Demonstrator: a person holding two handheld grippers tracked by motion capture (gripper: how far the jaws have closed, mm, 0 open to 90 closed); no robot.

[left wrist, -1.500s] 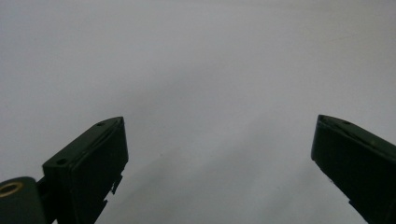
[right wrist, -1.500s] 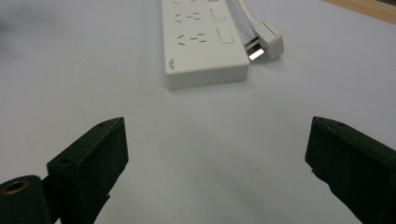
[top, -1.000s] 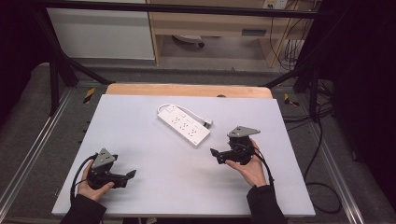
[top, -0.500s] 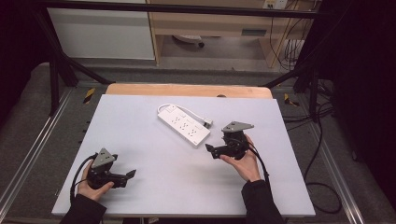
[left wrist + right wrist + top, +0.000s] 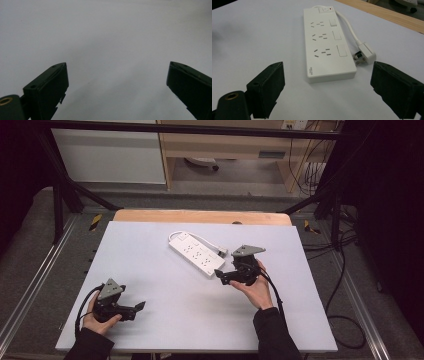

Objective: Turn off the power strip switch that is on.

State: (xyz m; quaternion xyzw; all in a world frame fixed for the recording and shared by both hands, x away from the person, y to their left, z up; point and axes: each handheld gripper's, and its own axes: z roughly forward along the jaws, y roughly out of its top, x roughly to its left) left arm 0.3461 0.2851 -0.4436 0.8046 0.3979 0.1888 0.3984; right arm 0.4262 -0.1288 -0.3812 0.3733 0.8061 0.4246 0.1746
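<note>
Right gripper [image 5: 220, 274] sits wide open just short of the white power strip [image 5: 196, 254] mid-table, nothing grabbed; left gripper [image 5: 140, 306] also open, empty, near the front-left corner.

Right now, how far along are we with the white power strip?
Nothing looks done yet: the white plastic power strip lies flat on the light grey table, untouched, its white plug loose beside it. In hand: the right gripper faces the strip's near end, fingers wide apart and short of it. The left gripper rests open over bare table. Reaching and gripping the strip remain.
</note>
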